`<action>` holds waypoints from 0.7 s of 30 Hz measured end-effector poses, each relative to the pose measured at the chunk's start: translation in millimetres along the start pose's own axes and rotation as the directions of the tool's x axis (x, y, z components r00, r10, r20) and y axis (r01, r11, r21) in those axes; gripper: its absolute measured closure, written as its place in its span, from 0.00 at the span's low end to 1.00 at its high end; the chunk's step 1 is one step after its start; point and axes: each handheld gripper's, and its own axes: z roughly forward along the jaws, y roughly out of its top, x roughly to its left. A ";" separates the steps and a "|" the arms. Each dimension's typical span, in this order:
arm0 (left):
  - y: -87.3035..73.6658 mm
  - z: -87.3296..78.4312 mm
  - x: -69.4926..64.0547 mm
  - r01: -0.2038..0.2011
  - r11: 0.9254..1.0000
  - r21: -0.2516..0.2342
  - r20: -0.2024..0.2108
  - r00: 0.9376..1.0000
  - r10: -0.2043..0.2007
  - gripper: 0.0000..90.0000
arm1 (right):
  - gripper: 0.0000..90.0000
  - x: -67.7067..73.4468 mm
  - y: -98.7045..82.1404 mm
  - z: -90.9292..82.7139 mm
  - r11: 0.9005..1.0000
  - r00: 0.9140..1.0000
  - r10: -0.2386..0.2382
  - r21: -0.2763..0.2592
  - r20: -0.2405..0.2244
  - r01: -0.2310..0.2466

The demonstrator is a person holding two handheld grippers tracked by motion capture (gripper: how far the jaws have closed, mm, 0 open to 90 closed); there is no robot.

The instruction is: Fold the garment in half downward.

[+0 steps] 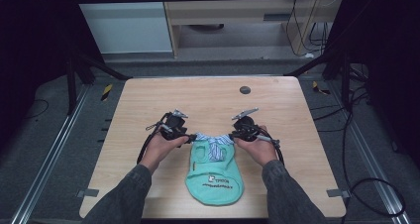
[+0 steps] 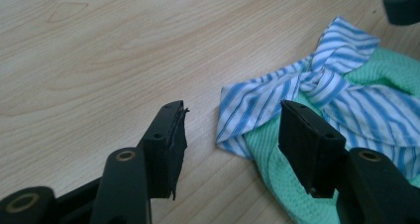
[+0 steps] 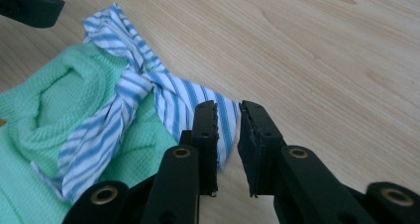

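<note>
A small mint-green knit garment (image 1: 215, 177) with a blue-and-white striped collar (image 1: 214, 140) lies flat near the table's front edge, collar away from the person. My left gripper (image 1: 190, 138) is at the collar's left end. In the left gripper view its jaws (image 2: 233, 135) stand apart, with the collar's corner (image 2: 247, 117) lying between them, not pressed. My right gripper (image 1: 233, 134) is at the collar's right end. Its jaws (image 3: 229, 135) are nearly together with a narrow gap left, and the striped collar tip (image 3: 190, 97) reaches into that gap.
The wooden table (image 1: 208, 97) is bare beyond the garment, apart from a small dark round disc (image 1: 244, 89) near the far edge. Metal floor rails (image 1: 49, 149) run along both sides, and cables (image 1: 376, 184) lie on the floor at the right.
</note>
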 end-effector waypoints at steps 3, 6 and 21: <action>8.1 2.3 -0.2 -0.012 1.000 -0.003 -0.020 1.000 0.012 0.56 | 0.80 1.9 6.6 7.2 1.000 1.000 0.004 -0.004 -0.004 -0.004; 11.3 4.8 1.0 -0.016 1.000 -0.002 -0.032 0.999 0.016 0.60 | 0.77 3.0 8.7 10.5 1.000 1.000 0.004 -0.006 -0.003 -0.004; 8.1 25.1 -1.5 -0.016 0.999 0.052 -0.011 1.000 0.017 0.43 | 0.62 1.8 8.2 24.0 1.000 1.000 0.017 0.021 0.006 -0.017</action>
